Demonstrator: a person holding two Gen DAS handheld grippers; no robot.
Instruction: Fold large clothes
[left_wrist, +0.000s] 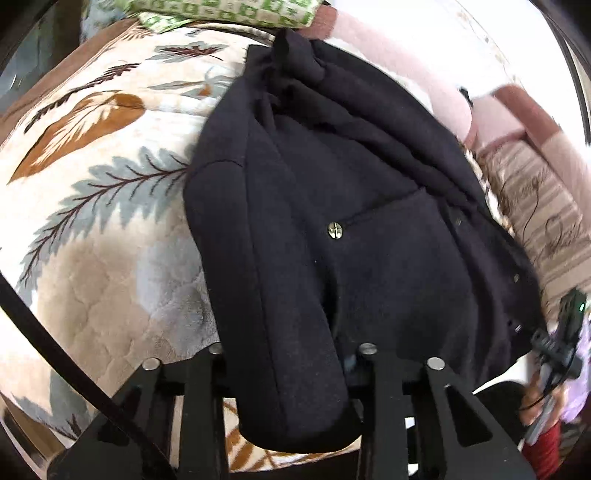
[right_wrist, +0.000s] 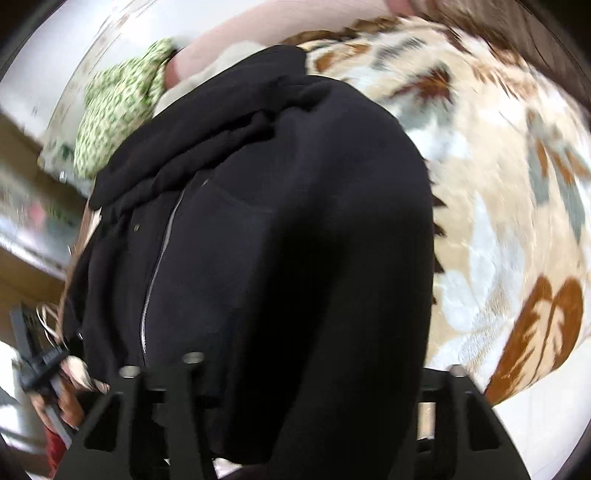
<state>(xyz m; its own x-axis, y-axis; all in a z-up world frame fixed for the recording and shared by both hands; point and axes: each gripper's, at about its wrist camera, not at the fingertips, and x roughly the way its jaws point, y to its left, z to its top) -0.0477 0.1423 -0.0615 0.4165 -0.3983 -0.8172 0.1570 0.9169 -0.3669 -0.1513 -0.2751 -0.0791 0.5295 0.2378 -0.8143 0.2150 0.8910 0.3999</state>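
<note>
A dark navy jacket (left_wrist: 332, 206) with a brass button and a chest pocket lies on a leaf-patterned blanket (left_wrist: 92, 184). My left gripper (left_wrist: 291, 369) is shut on a folded edge of the jacket, which drapes down between its fingers. In the right wrist view the same jacket (right_wrist: 258, 240) shows its zipper and fills the centre. My right gripper (right_wrist: 291, 373) is shut on the jacket, whose cloth hangs over and hides the gap between the fingers. The right gripper also shows at the left wrist view's right edge (left_wrist: 557, 350).
A green checked pillow (left_wrist: 221, 14) lies at the head of the bed, also in the right wrist view (right_wrist: 118, 110). A pink cushion (left_wrist: 424, 85) and a striped cover (left_wrist: 546, 206) lie beside the jacket. The person's other hand and gripper (right_wrist: 44, 362) show at the lower left.
</note>
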